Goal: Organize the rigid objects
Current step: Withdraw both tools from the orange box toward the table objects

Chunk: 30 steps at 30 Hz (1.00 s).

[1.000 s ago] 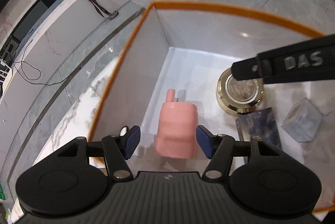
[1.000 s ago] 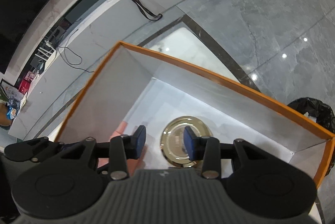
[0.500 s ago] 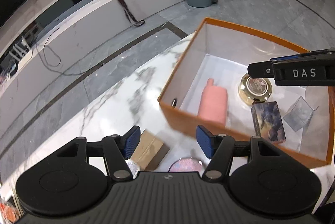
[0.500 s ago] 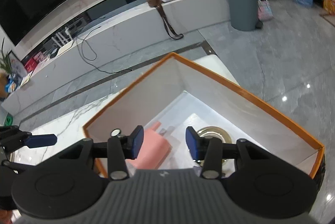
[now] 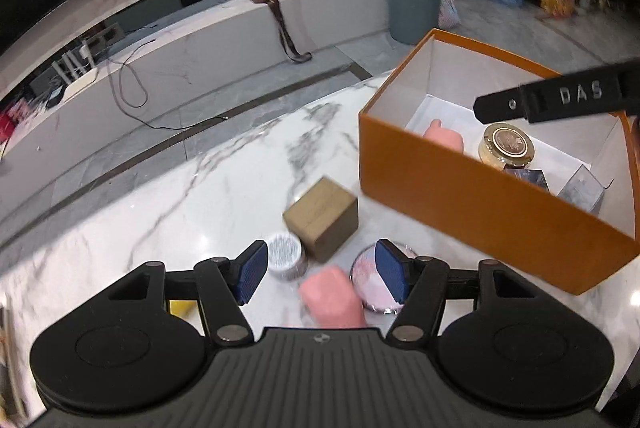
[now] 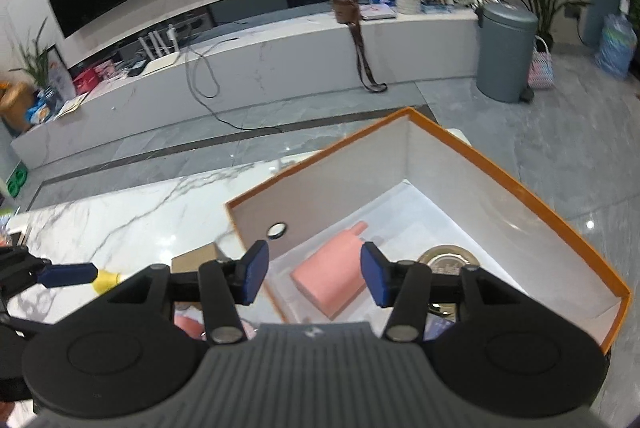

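The orange box [image 5: 472, 187] sits on the marble table [image 5: 160, 195], to the right of my left gripper [image 5: 322, 274] and directly under my right gripper [image 6: 314, 274].

From the left wrist view, going left to right: a yellow thing [image 5: 180, 306] shows only as a sliver behind the left finger. A small round tin with a printed lid [image 5: 285, 255] lies just beside the left pad. A brown cardboard cube [image 5: 322, 222] stands behind it, between my fingers and the box. A soft-looking pink block [image 5: 334, 298] lies low between the pads, and a round pink-patterned case [image 5: 370, 280] lies partly hidden behind the right pad. My left fingers are spread wide with nothing in them.

Further right, the box has smooth orange walls and a white lining. Inside I see a pink bottle-shaped item [image 6: 334, 276] lying flat, a round gold-rimmed jar [image 5: 508, 147], a dark printed carton [image 5: 528, 177] and a clear cube [image 5: 582, 189]. My right fingers hang wide apart above the pink item, holding nothing.
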Motion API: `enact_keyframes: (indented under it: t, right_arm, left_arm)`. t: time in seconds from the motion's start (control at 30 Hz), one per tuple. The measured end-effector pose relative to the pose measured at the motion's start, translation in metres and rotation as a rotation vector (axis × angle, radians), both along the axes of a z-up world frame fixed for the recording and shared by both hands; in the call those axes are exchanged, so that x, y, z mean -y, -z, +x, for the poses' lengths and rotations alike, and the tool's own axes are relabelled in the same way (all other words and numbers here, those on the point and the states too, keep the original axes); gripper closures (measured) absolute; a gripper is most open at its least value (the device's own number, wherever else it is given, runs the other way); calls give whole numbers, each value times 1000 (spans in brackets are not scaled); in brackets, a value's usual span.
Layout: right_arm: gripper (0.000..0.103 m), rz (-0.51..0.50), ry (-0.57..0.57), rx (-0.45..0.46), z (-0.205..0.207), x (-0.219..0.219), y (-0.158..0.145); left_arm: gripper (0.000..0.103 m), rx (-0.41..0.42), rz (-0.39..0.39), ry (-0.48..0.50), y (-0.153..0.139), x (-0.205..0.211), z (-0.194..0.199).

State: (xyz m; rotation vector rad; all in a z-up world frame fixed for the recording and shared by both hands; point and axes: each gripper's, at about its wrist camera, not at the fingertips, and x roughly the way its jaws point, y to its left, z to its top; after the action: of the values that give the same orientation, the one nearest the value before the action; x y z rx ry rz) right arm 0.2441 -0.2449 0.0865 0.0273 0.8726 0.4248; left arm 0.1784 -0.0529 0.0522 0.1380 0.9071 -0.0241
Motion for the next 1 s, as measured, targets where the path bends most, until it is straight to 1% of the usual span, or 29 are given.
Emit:
enact_keyframes:
  t: [0.17,0.3,0.37,0.53,0.6,0.7,0.83,0.9,1.0]
  right_arm:
    - [52,-16,-82,63,-30,-16,-4]
    - [52,-9,-118,91,-50,-20,-5]
    - [52,-23,-136,102,-58,-23,-4]
    - [51,-76,-170,91,-63,-37,11]
    - [51,-94,-178,83,-62,-45,17]
    - [51,-114,-195,72,-59,-56,26]
    - [50,-135,-217,63,-58,-74,34]
    - [48,-147,-231,61,-60,-83,38]
    - [47,-165,-247,56,-61,-93,45]
  left_arm:
    - [29,19,-29,-21,22,-6,-29]
    - [27,51,-89,-31,30,-12,-45]
    - [27,60,-108,-31,37,-15,-49]
    - [27,54,-85,-57,51,-33,-44]
    - [27,55,-87,-72,54,-44,-42]
    - [27,62,-64,-89,57,-57,-41]
    - [27,76,-97,-134,59,-84,-36]
    - [24,94,-92,-155,60,-97,-35]
    - [22,110,-91,-179,62,-113,-27]
